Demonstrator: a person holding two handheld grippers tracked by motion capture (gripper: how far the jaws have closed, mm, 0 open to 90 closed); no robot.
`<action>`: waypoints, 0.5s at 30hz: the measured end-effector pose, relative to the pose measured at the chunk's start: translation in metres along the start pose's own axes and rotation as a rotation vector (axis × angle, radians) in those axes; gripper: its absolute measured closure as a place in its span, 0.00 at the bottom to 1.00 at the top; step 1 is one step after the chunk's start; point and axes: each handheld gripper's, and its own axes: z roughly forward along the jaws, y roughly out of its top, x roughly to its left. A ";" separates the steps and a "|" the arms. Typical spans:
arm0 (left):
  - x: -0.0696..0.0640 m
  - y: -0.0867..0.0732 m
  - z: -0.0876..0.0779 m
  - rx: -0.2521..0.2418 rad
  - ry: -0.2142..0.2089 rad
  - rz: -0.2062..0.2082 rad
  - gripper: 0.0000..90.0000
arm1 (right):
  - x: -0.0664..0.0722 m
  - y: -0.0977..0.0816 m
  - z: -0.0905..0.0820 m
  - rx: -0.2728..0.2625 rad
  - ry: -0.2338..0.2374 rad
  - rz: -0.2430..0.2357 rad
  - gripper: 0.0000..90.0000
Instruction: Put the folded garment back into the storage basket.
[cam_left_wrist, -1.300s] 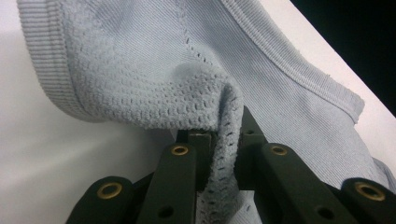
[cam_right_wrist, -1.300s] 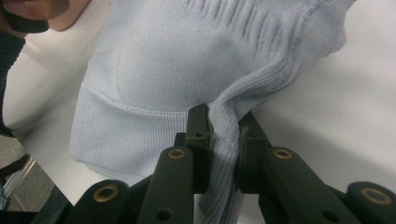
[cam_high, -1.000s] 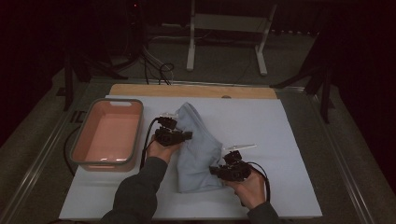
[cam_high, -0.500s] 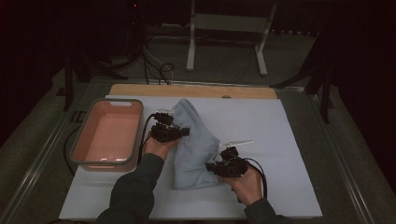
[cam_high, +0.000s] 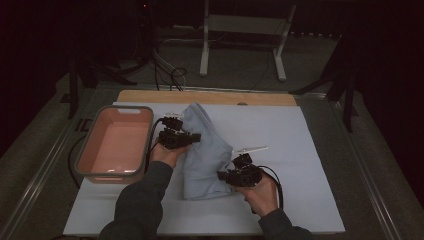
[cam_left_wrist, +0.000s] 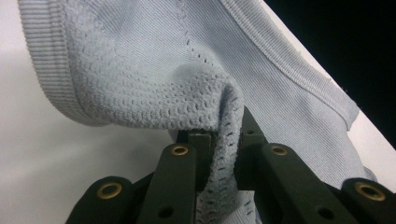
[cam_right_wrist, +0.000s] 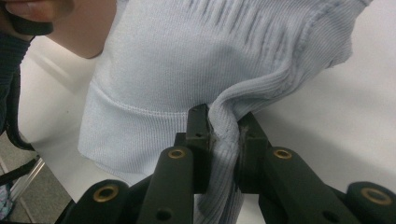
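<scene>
Now pale blue ribbed knit garment (cam_high: 205, 150) bunched on white mat; left tool (cam_left_wrist: 219, 144) and right tool (cam_right_wrist: 223, 135) each clamped on fabric fold.

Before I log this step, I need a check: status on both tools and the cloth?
Left tool shut on light blue garment. Right tool shut on its ribbed edge. Garment bunched on white mat. Pink tub beside it, not in the way.
</scene>
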 end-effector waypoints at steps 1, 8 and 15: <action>0.000 0.001 -0.001 0.001 0.000 0.000 0.92 | 0.000 0.001 0.000 0.000 0.004 0.003 0.88; 0.002 0.004 -0.004 -0.005 0.000 -0.002 0.92 | 0.001 0.005 0.001 -0.005 0.011 0.006 0.88; 0.004 0.009 -0.010 -0.012 0.004 0.003 0.92 | 0.002 0.011 0.001 -0.013 0.023 0.012 0.88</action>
